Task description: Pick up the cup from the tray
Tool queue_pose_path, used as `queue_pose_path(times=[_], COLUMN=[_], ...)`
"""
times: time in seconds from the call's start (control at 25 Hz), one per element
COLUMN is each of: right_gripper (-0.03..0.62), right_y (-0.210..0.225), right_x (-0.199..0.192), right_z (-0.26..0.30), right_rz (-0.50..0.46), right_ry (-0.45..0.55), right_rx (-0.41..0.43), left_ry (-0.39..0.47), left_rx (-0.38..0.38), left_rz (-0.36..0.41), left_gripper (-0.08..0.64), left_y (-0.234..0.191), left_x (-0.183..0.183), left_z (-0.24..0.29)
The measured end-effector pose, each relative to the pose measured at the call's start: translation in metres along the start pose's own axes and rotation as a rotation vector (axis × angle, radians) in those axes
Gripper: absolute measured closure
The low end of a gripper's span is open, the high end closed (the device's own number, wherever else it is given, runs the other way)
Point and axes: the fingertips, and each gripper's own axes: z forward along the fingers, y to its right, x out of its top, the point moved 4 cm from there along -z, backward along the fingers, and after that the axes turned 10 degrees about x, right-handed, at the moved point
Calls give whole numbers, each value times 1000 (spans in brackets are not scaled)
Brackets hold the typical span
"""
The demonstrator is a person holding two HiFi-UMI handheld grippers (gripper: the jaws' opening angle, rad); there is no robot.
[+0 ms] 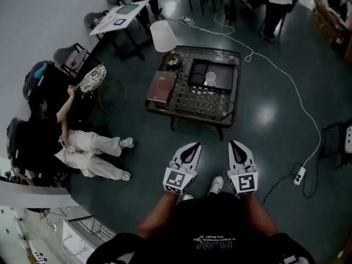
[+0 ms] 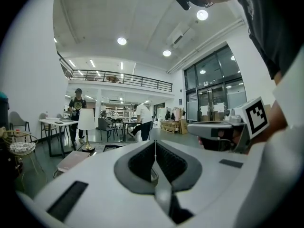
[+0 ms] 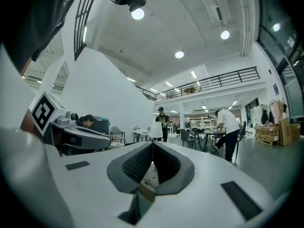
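Observation:
A small white cup (image 1: 210, 78) stands in a black tray (image 1: 224, 75) on the far half of a low dark coffee table (image 1: 220, 111). Both grippers are held close to the person's body, well short of the table and over the floor. My left gripper (image 1: 191, 146) has its jaws together with nothing between them, as the left gripper view (image 2: 155, 142) also shows. My right gripper (image 1: 235, 143) is likewise shut and empty (image 3: 153, 144). Neither gripper view shows the cup; the gripper bodies hide it.
On the table stand a white-shaded lamp (image 1: 163, 36) and a brown book (image 1: 161, 87). A person sits on the floor at left (image 1: 91, 150). A white cable (image 1: 297, 100) runs to a power strip (image 1: 300, 175) at right. Other people stand at the back (image 1: 276, 4).

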Motion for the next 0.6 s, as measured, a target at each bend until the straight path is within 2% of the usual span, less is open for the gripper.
queue_pose_path(times=[0.16,0.6], right_gripper=[583,583], right_y=[14,34], right_x=[-10,-11], right_z=[0,19], right_rz=[30,16], right_ry=[29,33], right_rx=[21,51], left_ry=[-4,2], left_rx=[13,29], left_rz=[8,6], left_gripper=[546,546], left_y=[7,4], left_x=[4,8], left_z=[12,36])
